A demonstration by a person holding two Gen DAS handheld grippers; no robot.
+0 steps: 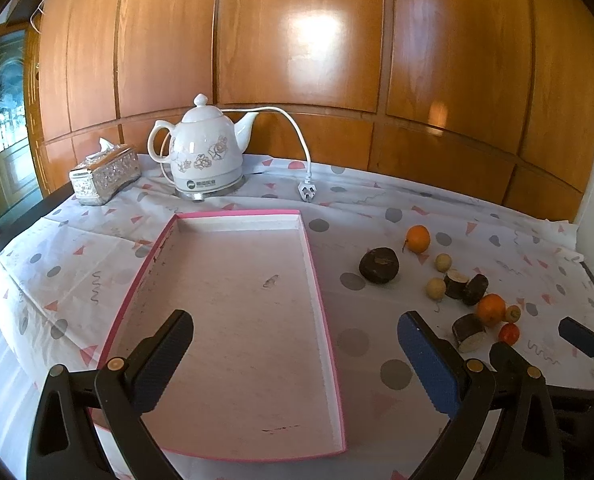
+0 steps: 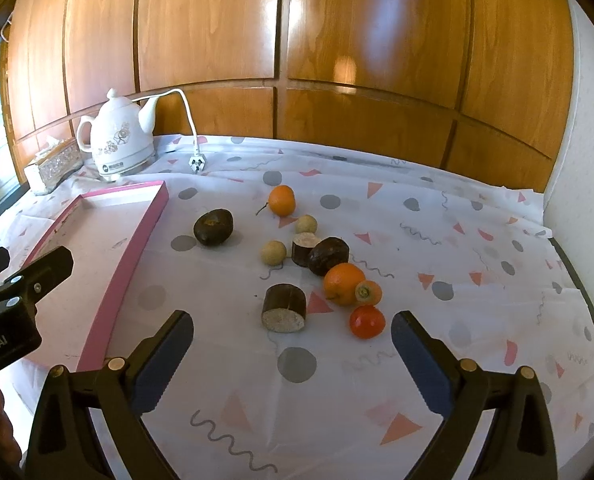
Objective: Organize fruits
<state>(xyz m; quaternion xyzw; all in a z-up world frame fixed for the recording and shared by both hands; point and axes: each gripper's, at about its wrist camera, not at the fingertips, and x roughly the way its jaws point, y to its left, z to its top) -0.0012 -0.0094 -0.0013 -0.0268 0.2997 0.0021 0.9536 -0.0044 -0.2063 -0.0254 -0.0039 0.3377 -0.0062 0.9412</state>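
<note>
Both tongs stand wide and empty. The left gripper (image 1: 295, 354) hovers over the near end of the empty pink tray (image 1: 323, 300), whose long axis runs near to far. The fruits lie scattered on the patterned tablecloth (image 2: 457, 280) right of the tray, well apart from it. The right gripper (image 2: 293, 350) is the nearer one: the cut brown fruit piece (image 2: 284, 308) and small red fruit (image 2: 367, 322) sit just beyond its fingertips, slightly ahead.
</note>
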